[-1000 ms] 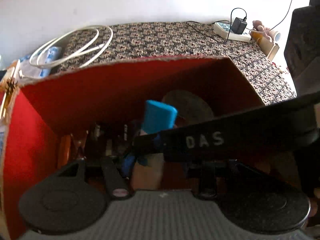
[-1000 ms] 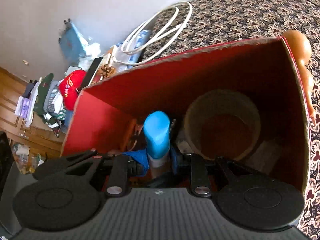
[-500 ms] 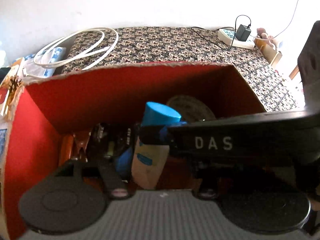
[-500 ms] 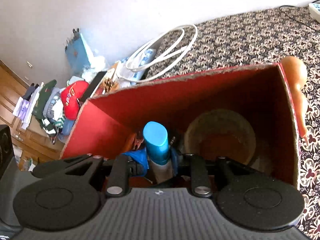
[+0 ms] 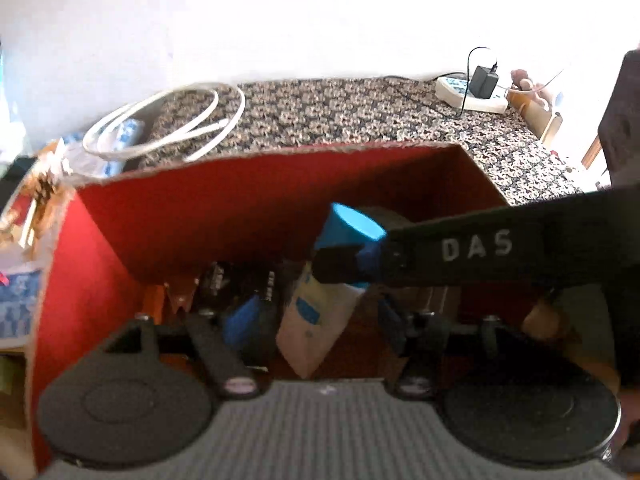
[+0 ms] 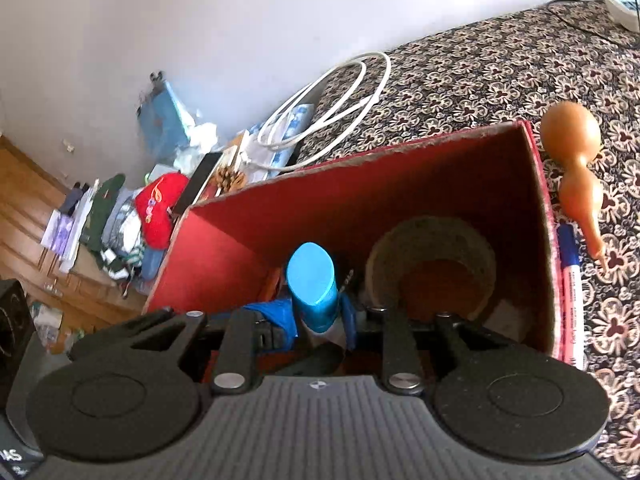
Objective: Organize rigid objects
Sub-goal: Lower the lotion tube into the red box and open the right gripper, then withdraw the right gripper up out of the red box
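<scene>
A red cardboard box (image 5: 248,200) (image 6: 400,184) stands on the patterned bedspread. My right gripper (image 6: 318,320) is shut on a cream bottle with a blue cap (image 6: 312,280) and holds it tilted inside the box. In the left wrist view the bottle (image 5: 320,312) shows with the right gripper (image 5: 348,260) clamped below its cap. My left gripper (image 5: 316,320) hangs over the box's near side with its fingers apart, the bottle between them; I cannot tell whether they touch it. A round brown bowl (image 6: 436,264) sits in the box's right half.
A gourd (image 6: 576,164) and a marker pen (image 6: 570,280) lie right of the box. A coiled white cable (image 5: 168,124) lies behind it. A power strip with charger (image 5: 476,88) is far right. Clothes and clutter (image 6: 152,208) are left of the bed.
Both grippers have risen and pulled back from the box. The blue-capped bottle has come up with the right gripper and now tilts more.
</scene>
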### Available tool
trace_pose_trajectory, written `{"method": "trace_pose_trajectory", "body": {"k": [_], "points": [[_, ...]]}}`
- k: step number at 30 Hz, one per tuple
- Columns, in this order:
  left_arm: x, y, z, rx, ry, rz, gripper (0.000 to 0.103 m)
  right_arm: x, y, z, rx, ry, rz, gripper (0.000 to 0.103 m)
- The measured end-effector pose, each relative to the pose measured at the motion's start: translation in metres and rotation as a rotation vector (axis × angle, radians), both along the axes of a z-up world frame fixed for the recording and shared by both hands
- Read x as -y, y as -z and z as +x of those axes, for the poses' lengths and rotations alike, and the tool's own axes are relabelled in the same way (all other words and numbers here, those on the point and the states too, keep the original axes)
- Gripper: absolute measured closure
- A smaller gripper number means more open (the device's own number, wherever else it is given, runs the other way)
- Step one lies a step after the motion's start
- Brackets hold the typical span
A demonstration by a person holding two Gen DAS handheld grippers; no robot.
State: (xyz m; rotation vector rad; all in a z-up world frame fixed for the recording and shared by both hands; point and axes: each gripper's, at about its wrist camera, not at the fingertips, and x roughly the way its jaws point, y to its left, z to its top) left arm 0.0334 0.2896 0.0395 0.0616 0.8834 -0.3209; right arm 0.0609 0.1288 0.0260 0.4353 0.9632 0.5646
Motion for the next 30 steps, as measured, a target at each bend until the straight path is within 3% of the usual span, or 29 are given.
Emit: {"method": "trace_pose_trajectory", "body": {"k": [6,10,14,18,20,24,30], "points": [[-0.001,-0.007,-0.011,0.035,0.040,0.017,0.039,-0.018,-0.017,0.002,0.007,-0.115,-0.165,0.096],[0.000,-0.006,-0.009,0.031,0.026,0.017,0.038,-0.029,-0.010,0.016,0.000,-0.091,-0.216,0.096],[-0.006,-0.003,-0.005,0.017,-0.003,0.016,0.038,-0.026,-0.001,0.025,-0.006,-0.017,-0.155,0.095],[-0.014,-0.001,-0.002,0.008,-0.031,0.027,0.038,-0.008,0.012,0.028,0.004,0.060,0.041,0.095],[-0.017,0.000,-0.002,0.005,-0.048,0.029,0.038,0.006,0.010,0.025,0.055,0.102,0.158,0.095],[-0.024,0.004,0.001,-0.014,-0.076,0.019,0.037,0.019,0.010,0.022,0.081,0.157,0.240,0.095],[-0.019,0.004,0.003,-0.013,-0.091,0.049,0.037,0.015,-0.009,0.007,0.187,0.161,0.165,0.095]]}}
